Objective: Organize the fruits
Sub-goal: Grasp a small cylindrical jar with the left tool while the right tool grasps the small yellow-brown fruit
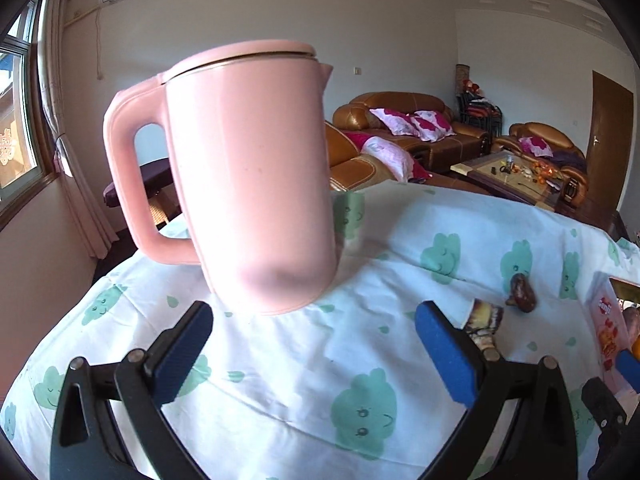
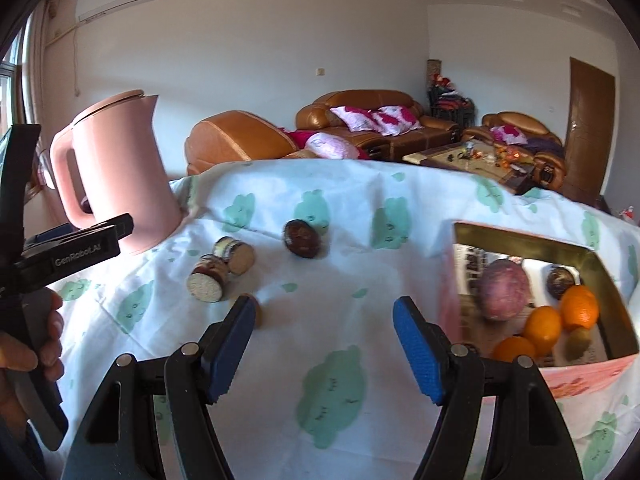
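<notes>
A pink box (image 2: 600, 372) with a gold inside stands at the right and holds a purple fruit (image 2: 505, 289), a dark round fruit (image 2: 561, 279), three oranges (image 2: 543, 325) and a small brownish fruit (image 2: 578, 340). On the cloth lie a dark passion fruit (image 2: 302, 238) and two sugarcane pieces (image 2: 208, 277); they also show in the left wrist view, fruit (image 1: 522, 287) and cane (image 1: 485, 320). My right gripper (image 2: 324, 332) is open and empty over the cloth, left of the box. My left gripper (image 1: 314, 338) is open and empty, just before the pink kettle (image 1: 248, 176).
The table wears a white cloth with green prints (image 2: 336, 396). The pink kettle (image 2: 120, 176) stands at the table's far left. The left gripper's body and the hand holding it (image 2: 36, 280) show at the left edge. Sofas (image 2: 360, 120) and a coffee table lie beyond.
</notes>
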Available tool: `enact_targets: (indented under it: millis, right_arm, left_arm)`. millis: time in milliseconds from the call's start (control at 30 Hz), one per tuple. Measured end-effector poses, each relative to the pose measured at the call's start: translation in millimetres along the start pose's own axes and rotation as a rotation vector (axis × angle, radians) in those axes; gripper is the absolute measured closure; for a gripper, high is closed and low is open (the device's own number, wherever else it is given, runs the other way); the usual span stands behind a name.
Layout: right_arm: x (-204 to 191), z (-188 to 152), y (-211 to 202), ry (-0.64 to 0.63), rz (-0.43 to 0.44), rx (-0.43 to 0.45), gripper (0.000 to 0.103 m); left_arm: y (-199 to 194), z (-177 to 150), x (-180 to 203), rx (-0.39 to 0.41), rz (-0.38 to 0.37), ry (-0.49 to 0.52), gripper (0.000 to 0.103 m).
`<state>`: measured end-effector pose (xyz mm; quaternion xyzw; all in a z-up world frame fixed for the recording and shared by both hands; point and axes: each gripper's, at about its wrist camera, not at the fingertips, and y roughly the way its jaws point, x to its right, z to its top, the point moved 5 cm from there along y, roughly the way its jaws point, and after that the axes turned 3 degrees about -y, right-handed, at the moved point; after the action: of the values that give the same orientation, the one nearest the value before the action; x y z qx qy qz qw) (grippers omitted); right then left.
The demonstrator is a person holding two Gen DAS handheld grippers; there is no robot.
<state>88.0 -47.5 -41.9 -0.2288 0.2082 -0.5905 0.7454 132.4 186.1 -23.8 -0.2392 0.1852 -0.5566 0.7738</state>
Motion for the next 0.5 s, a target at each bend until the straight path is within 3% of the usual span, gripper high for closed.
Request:
enact_targets:
  millis: [67,200,367,467,500]
  right_arm:
    - [-15,1,17,-0.012,0.048,-0.048,0.031]
    - [-42,5,43,-0.089,0.069,-0.117,0.047]
    - [-53,1,75,-0.086,0.109,-0.237,0.051]
    - [-54,-2,77,-0.082,0.126,-0.256,0.074]
    - [-54,-2,75,-0.081,0.131,-0.255,0.075]
  left_arm:
    - [4,-2,-6,-0.021,0.001,-0.016,0.0]
    - [9,-4,-3,-0.035,-0.002,-0.009,0.0]
    - [11,-8,12,-0.063,-0.067,0.027,0.0]
    - [12,-10,19,-0.063,-0.074,0.042,0.0]
    - [13,-11,20,-0.068,-0.081,0.046,0.0]
